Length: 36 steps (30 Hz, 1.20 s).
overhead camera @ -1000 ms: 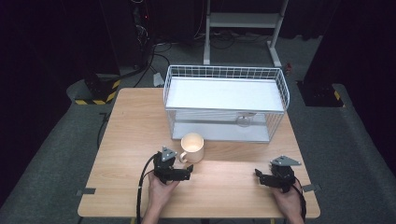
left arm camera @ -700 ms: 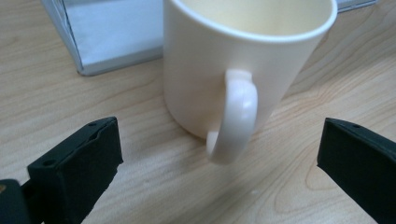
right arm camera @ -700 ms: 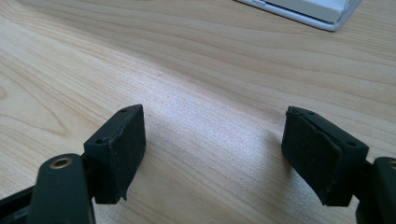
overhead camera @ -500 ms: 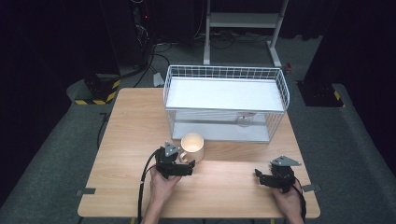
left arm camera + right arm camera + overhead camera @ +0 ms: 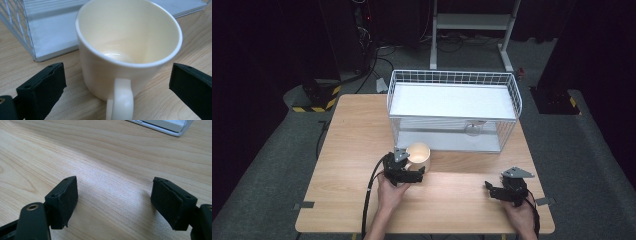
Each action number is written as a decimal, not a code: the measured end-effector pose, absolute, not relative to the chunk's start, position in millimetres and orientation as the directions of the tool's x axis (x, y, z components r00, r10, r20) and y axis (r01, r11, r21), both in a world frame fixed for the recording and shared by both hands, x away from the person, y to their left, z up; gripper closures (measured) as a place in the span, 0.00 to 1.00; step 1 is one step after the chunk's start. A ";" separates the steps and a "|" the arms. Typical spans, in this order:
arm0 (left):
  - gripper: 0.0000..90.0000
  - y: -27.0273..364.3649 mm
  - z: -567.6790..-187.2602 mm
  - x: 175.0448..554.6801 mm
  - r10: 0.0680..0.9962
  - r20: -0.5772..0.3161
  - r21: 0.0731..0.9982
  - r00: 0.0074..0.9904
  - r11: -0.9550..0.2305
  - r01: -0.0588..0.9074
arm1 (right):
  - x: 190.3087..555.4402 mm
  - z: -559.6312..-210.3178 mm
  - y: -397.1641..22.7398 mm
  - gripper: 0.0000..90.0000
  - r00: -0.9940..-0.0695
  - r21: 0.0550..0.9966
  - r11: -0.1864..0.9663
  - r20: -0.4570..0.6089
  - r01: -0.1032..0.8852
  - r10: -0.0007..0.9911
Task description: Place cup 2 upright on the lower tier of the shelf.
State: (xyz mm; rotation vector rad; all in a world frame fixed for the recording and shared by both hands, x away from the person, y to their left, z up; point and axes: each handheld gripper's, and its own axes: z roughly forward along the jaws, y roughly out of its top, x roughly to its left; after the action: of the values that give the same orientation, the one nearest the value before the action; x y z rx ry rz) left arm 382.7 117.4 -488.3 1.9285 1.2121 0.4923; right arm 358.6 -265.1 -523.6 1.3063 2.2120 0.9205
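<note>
table (image 5: 352, 130): light wood; carries everything below.
rack (image 5: 453, 80): white wire basket with two shelves, set at the far side of the table; a small clear item is seen on the lower shelf, kind cannot be told.
mug (image 5: 125, 47): cream ceramic, upright, empty, placed just in front of the rack's lower shelf; handle turned toward the left gripper.
handling: judged rigid, moderately heavy, glazed so slippery, breakable if knocked; best taken across the body below the rim, or at the handle.
left gripper (image 5: 418, 175): jaws held wide either side of the mug, nothing clamped.
right gripper (image 5: 115, 202): jaws spread wide over bare wood, nothing held.
writing: none readable.
</note>
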 end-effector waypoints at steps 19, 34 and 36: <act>0.03 105.5 -488.8 398.2 0.878 -0.053 0.785 0.477 -0.259 0.563 | 358.6 -523.6 -265.1 0.24 -0.477 0.716 0.343 -0.016 0.608 0.879; 0.09 100.3 -491.7 400.9 0.876 -0.026 0.791 0.481 -0.276 0.546 | 358.7 -523.6 -265.2 0.24 -0.477 0.716 0.343 -0.015 0.608 0.879; 0.10 99.7 -491.7 400.4 0.876 -0.020 0.793 0.482 -0.279 0.541 | 358.7 -523.6 -265.2 0.24 -0.477 0.716 0.342 -0.015 0.609 0.879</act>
State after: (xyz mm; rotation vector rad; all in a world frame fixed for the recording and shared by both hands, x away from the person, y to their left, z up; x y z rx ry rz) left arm 400.4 99.7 -491.7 1.9604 1.1728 0.5535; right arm 358.7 -265.2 -523.6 1.3073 2.2119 0.9213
